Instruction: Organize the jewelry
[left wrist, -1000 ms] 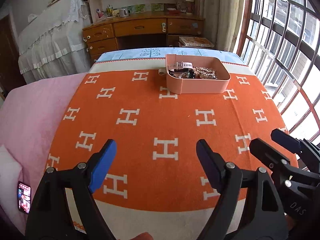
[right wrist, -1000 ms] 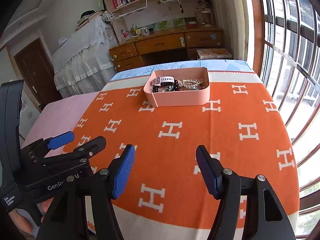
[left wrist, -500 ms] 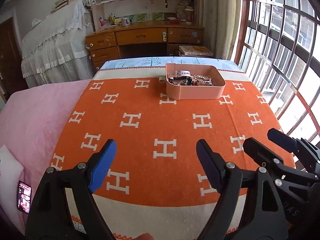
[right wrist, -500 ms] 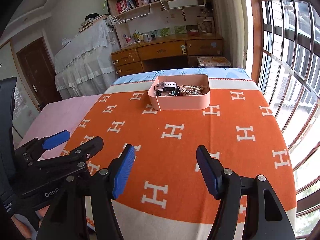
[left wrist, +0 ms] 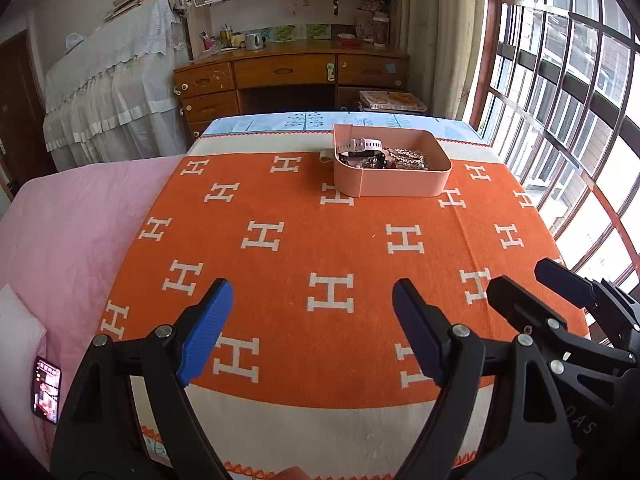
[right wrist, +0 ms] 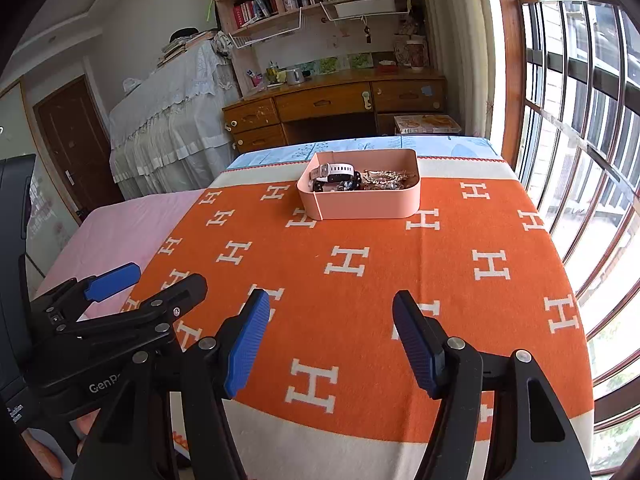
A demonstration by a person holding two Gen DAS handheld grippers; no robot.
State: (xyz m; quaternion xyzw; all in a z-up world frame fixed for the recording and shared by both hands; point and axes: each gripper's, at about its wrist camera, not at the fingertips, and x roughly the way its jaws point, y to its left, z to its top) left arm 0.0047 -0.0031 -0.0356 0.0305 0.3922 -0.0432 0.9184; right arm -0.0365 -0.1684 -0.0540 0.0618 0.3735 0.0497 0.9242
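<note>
A pink tray (left wrist: 396, 185) (right wrist: 360, 204) stands at the far end of the orange blanket (left wrist: 320, 248) (right wrist: 380, 272). Inside it lie a white watch (left wrist: 358, 145) (right wrist: 336, 169), a dark beaded piece (left wrist: 366, 160) and a heap of sparkling chains (left wrist: 408, 156) (right wrist: 386, 178). A small beige loop (left wrist: 326, 156) lies just left of the tray. My left gripper (left wrist: 312, 300) hangs open over the near part of the blanket, nothing between its blue pads. My right gripper (right wrist: 330, 312) is open beside it, also with nothing in it. Both are far short of the tray.
A pink sheet (left wrist: 68, 232) covers the bed left of the blanket, with a lit phone (left wrist: 46, 388) on it. Beyond the bed stand a wooden desk (left wrist: 288, 76), a white-draped piece of furniture (left wrist: 112, 96) and bookshelves. Tall windows (left wrist: 568, 92) run along the right.
Both views have tilted up a little, so the tray sits lower in frame and more of the shelves shows. The grippers' openings are unchanged.
</note>
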